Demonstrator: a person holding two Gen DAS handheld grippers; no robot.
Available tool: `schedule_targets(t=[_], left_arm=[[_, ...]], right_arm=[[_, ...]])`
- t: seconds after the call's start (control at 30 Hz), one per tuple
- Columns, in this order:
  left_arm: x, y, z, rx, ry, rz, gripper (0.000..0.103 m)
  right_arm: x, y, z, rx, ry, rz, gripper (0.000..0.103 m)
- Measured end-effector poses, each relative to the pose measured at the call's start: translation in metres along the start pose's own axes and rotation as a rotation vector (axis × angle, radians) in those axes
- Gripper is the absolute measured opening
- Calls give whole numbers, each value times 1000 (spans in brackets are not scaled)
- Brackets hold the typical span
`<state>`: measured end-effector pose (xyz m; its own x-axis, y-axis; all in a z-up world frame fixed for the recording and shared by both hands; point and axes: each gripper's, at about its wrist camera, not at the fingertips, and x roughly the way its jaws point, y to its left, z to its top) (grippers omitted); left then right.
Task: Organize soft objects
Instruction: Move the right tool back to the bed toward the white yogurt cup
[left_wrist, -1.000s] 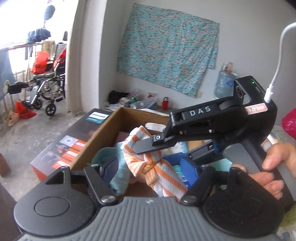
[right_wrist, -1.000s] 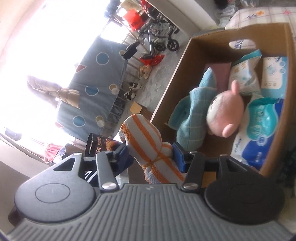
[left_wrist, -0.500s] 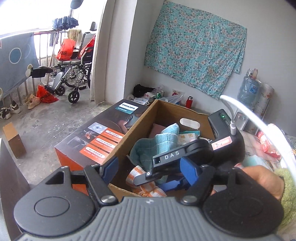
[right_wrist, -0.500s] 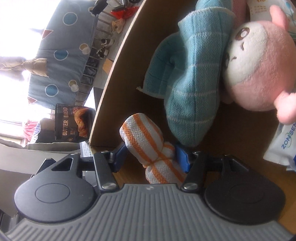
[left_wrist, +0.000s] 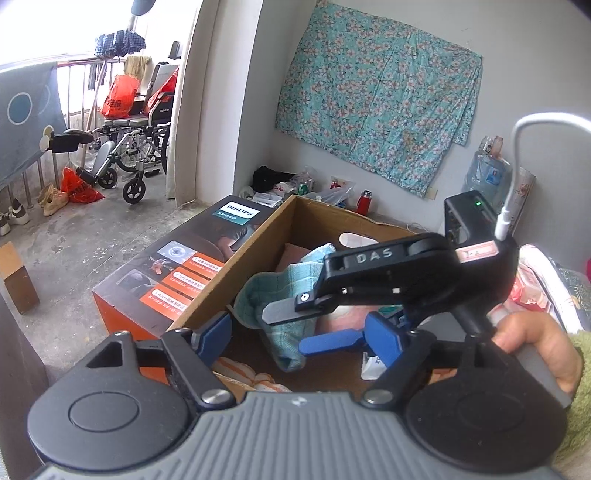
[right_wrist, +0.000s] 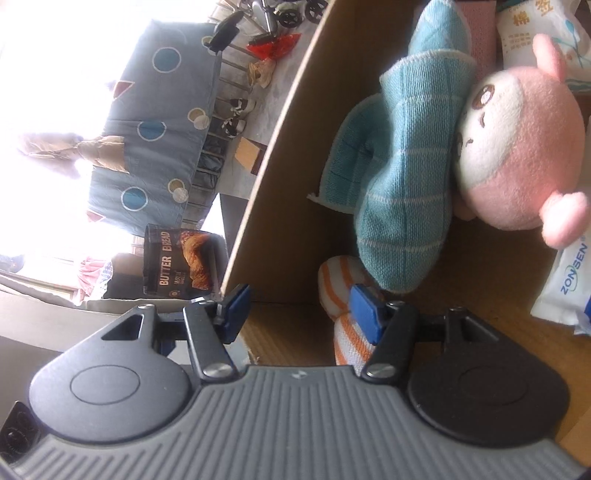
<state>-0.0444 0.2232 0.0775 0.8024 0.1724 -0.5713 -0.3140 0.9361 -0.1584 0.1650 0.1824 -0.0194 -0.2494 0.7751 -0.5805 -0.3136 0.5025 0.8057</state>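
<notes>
1. Inside the cardboard box (right_wrist: 280, 155), near its front corner, the orange-striped cloth bundle (right_wrist: 341, 295) lies on the box floor, touching the teal towel (right_wrist: 402, 177).
2. Right gripper (right_wrist: 299, 314) is spread wide, w/ nothing between its blue pads; one pad (right_wrist: 364, 314) sits in front of the bundle, the other (right_wrist: 234, 310) hangs over the box wall. The bundle looks let go.
3. Left gripper (left_wrist: 297, 336) is likewise spread, gripping nothing, hovering over the box just behind the right tool.
4. Also in the box: pink plush toy (right_wrist: 517, 155) against the towel, plus wipes packs (right_wrist: 561, 288) along the far side.
5. Progress, judging by the layout: several soft items are packed and the striped bundle seems placed. What's left can't be told; items outside the box at right in the left view are too blurred to name.
6. Next, probably: lift the right tool clear w/o snagging the bundle.
</notes>
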Motion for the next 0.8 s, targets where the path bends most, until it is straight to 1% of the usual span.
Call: schedule_targets(t=[0.1, 0.2, 0.27, 0.33, 0.47, 0.6, 0.77, 0.8], left_arm=[[2, -14, 2, 26, 0, -38, 87], [8, -36, 3, 58, 10, -93, 89], [14, -58, 2, 88, 12, -137, 91], [21, -80, -1, 118, 14, -186, 91], [36, -130, -11, 184, 41, -306, 91], [49, -186, -29, 267, 73, -431, 91], [59, -251, -63, 390, 79, -555, 90], [61, -261, -70, 418, 83, -569, 88]], right_arm=[[-40, 4, -6, -27, -70, 47, 62], [-90, 2, -16, -48, -165, 79, 67], [-123, -5, -23, -56, -226, 82, 70], [-159, -14, -34, -58, -293, 67, 71], [-228, -43, -62, -37, -419, 13, 71], [-291, -72, -97, -7, -543, -84, 72], [-361, -118, -154, 74, -691, -207, 72], [-369, -129, -168, 95, -714, -235, 72]])
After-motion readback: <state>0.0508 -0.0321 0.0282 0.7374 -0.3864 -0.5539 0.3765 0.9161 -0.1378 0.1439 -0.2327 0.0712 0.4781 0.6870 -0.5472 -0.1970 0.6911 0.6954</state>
